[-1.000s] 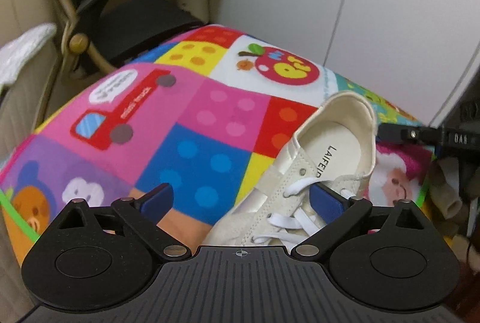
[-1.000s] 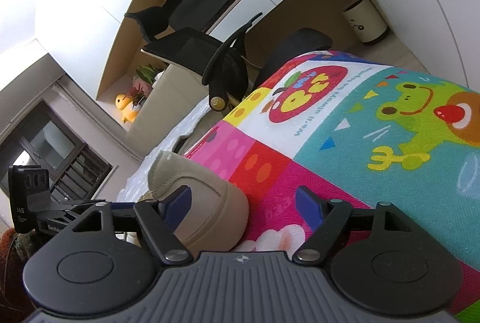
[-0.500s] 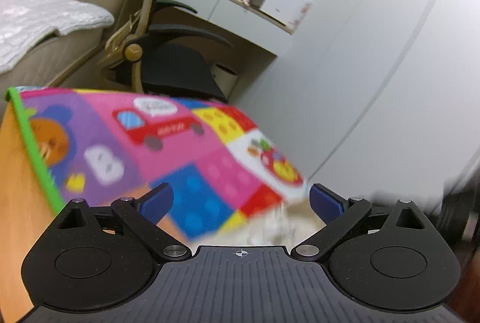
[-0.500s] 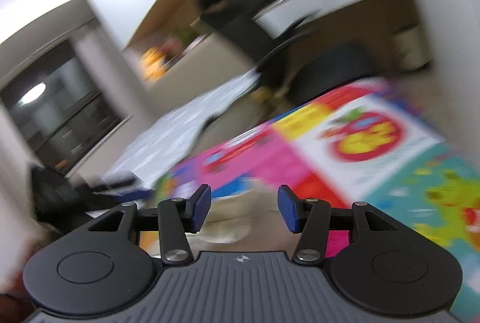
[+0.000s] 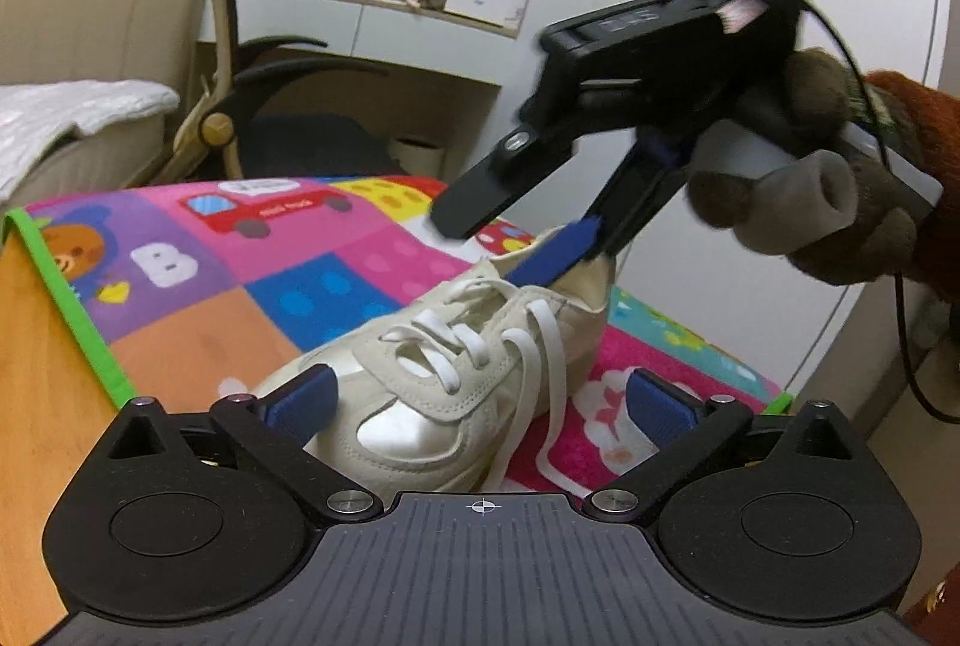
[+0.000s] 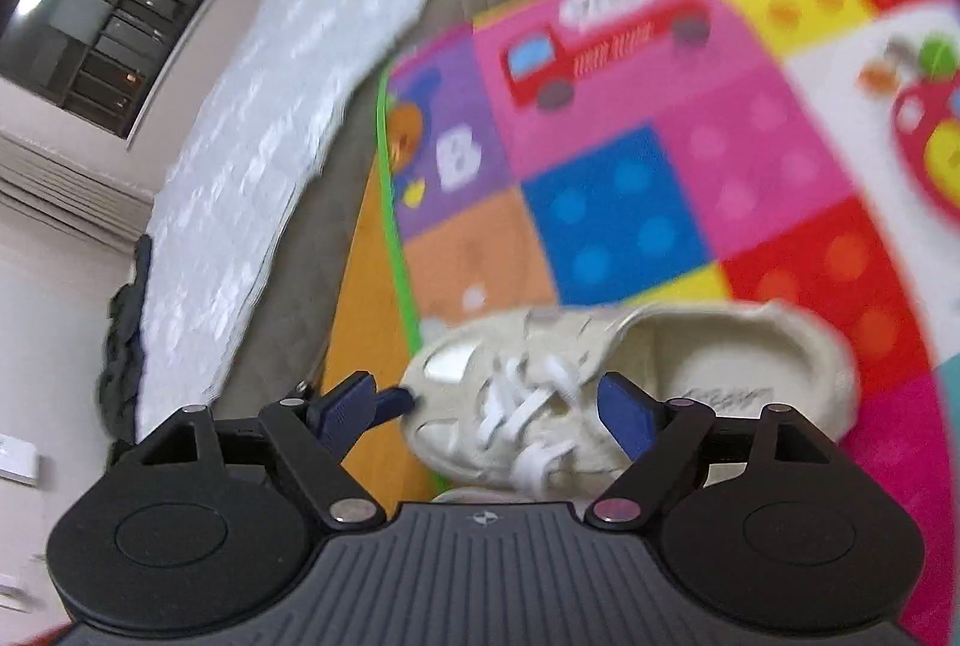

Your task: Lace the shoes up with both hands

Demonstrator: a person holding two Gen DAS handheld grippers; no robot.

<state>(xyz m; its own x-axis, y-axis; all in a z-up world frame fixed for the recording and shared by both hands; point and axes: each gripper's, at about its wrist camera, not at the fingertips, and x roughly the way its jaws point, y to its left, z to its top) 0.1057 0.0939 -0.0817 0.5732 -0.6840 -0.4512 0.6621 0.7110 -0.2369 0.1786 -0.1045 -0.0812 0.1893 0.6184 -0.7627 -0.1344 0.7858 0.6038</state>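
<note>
Left wrist view: chair [image 5: 264, 106] and bed [image 5: 78, 124] flank shoe [image 5: 456, 376].

Left tool [image 5: 480, 403] gapes empty; right tool [image 6: 489, 406] opening, gloved hand [image 5: 840, 184] gripping it

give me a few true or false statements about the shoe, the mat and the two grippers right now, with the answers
1. The shoe is black. False: it is cream with white laces.
2. The shoe rests on a colourful play mat. True.
3. The left gripper is clamped on a lace. False: its fingers stand apart on either side of the shoe's toe, holding nothing.
4. The right gripper is above the heel end of the shoe. True: its jaws are opening, with nothing gripped between them.
5. The mat shows a red truck. True.
6. The laces are tied in a neat bow. False: a loose lace hangs down the shoe's side.
</note>
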